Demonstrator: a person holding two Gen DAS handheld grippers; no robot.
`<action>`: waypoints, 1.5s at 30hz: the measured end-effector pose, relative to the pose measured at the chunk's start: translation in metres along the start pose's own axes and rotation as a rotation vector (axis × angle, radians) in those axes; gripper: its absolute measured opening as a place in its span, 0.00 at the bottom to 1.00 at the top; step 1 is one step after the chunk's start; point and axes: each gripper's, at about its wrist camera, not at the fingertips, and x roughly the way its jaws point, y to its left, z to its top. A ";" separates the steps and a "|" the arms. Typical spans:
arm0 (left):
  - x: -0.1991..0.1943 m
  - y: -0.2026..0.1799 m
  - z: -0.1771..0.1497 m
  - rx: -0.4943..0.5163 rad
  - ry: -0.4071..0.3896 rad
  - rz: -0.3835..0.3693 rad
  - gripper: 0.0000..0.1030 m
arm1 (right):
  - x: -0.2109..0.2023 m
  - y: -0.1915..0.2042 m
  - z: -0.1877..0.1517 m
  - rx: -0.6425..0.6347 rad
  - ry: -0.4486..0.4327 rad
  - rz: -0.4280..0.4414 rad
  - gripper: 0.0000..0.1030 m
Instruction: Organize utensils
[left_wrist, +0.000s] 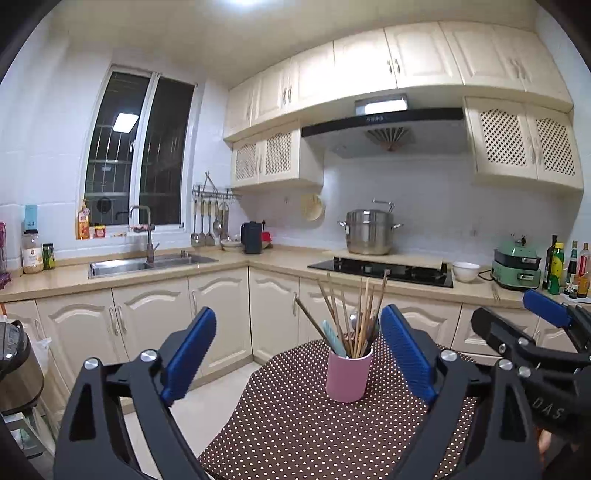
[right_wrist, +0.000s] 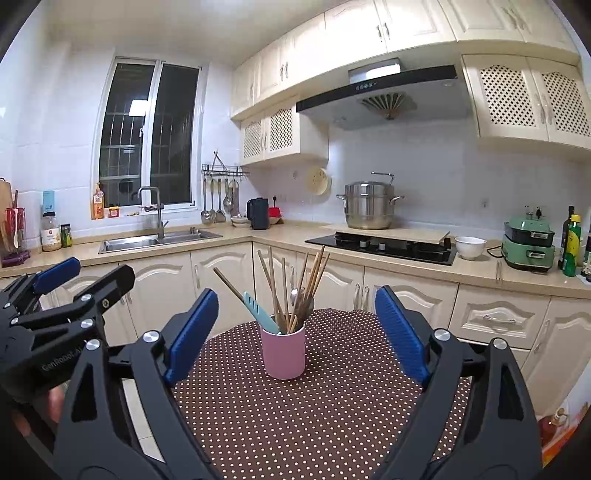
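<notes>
On the beige counter (right_wrist: 229, 236) along the far wall, the stainless steel sink (right_wrist: 129, 243) sits at the left end under the dark window, with a tall faucet at its back edge. Nearer the camera, the left gripper (left_wrist: 299, 354) hangs over the near left edge of the round table covered in a brown cloth with white dots (right_wrist: 295, 413), its blue-padded jaws spread wide and gripping nothing. The pink cylindrical cup (right_wrist: 283, 350) stands upright toward the far edge of that table, and in both wrist views it appears between the spread fingers but well ahead of them, untouched. Wooden chopsticks (right_wrist: 284, 284) fan out of the cup, beside a light blue slotted silicone utensil (right_wrist: 260, 306) leaning to the left and a metal spoon (right_wrist: 294, 295). The right gripper (right_wrist: 297, 332) is just beside the left one, over the near right edge of the table, its jaws equally wide and empty. Farther right on the counter, a stainless steel stockpot (right_wrist: 369, 205) rests on a board behind the black cooktop (right_wrist: 384, 245), then a white bowl (right_wrist: 470, 246) and a green tabletop cooker (right_wrist: 529, 243) near the right end.
</notes>
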 end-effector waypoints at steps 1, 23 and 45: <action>-0.003 -0.001 0.001 0.003 -0.006 0.001 0.88 | -0.004 0.001 0.001 -0.002 -0.009 0.003 0.85; -0.034 -0.001 0.010 0.002 -0.075 -0.012 0.88 | -0.044 0.010 0.005 -0.022 -0.069 -0.010 0.87; -0.031 -0.004 0.005 0.019 -0.082 -0.018 0.88 | -0.042 0.007 0.000 -0.004 -0.057 -0.013 0.87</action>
